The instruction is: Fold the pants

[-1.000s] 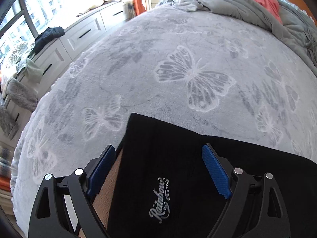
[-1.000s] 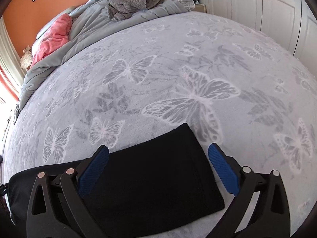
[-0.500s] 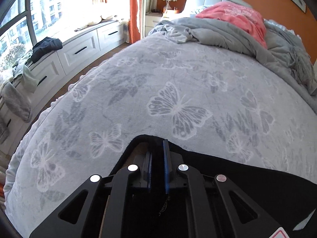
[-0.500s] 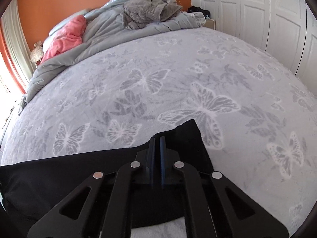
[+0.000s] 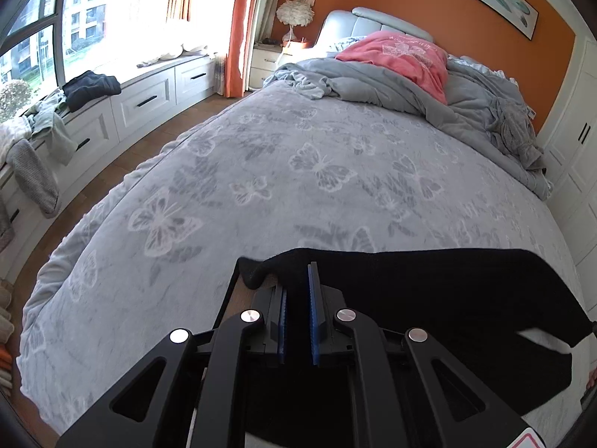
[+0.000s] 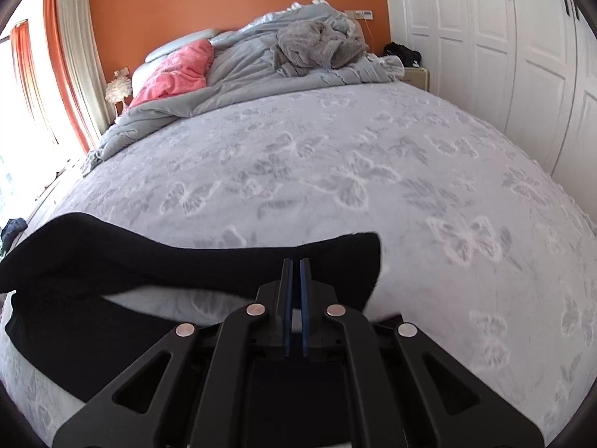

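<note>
holding pants (image 5: 447, 291) by two ends | left tool (image 5: 296, 291) and right tool (image 6: 294, 280) each pinching cloth | we see its long axis side to side over bed (image 5: 298, 171)

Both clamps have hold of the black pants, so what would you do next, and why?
Probably carry both forward together: left gripper and right gripper have jaws shut on the black pants' lifted edge, the rest lying on the butterfly blanket.
</note>
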Available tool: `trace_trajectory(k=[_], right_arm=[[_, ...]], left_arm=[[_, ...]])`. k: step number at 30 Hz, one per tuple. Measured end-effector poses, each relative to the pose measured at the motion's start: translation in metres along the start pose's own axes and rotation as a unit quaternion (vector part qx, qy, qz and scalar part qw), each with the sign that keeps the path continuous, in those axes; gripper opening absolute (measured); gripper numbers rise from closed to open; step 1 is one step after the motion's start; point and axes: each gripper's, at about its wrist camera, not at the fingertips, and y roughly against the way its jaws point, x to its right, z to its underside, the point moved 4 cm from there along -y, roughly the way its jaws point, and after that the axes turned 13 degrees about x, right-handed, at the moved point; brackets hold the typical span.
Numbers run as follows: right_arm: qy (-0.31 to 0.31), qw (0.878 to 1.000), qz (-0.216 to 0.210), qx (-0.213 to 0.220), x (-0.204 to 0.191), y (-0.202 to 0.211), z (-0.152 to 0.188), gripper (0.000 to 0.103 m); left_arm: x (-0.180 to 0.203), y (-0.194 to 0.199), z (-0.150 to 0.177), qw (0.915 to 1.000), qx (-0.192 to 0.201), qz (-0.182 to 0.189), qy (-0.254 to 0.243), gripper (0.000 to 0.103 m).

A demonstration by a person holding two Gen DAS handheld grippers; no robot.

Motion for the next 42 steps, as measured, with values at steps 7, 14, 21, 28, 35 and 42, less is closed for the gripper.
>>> trace_trajectory(k=[7, 14, 21, 28, 35, 42], right_arm=[[-0.072, 0.994, 0.062, -0.056, 0.058, 0.024, 0.076, 0.007], [-0.117, 0.993, 0.007, -0.005, 0.015, 0.091, 0.064, 0.067], [-0.126, 0.991, -0.033, -0.019, -0.057, 0.079, 0.068, 0.068], [-0.195, 0.979, -0.004, -0.052, -0.042, 0.044, 0.093, 0.069], [-0.299, 0.952, -0.013, -0.071, -0.013, 0.002, 0.095, 0.068], [-0.336, 0.941, 0.009, -0.04, 0.006, -0.038, 0.089, 0.003]], left_arm=[[-0.036, 0.003, 0.091, 0.996, -0.074, -0.027, 0.044, 0.017], [-0.044, 0.06, 0.093, 0.9761, -0.041, 0.0, 0.213, 0.069], [-0.015, 0.014, 0.115, 0.9323, -0.123, 0.048, 0.337, 0.075], [-0.018, -0.014, 0.109, 0.9167, -0.118, 0.121, 0.362, 0.0], [-0.037, 0.005, 0.083, 0.9425, -0.065, 0.084, 0.317, 0.0], [-0.008, -0.006, 0.099, 0.9354, -0.11, 0.114, 0.316, 0.038]])
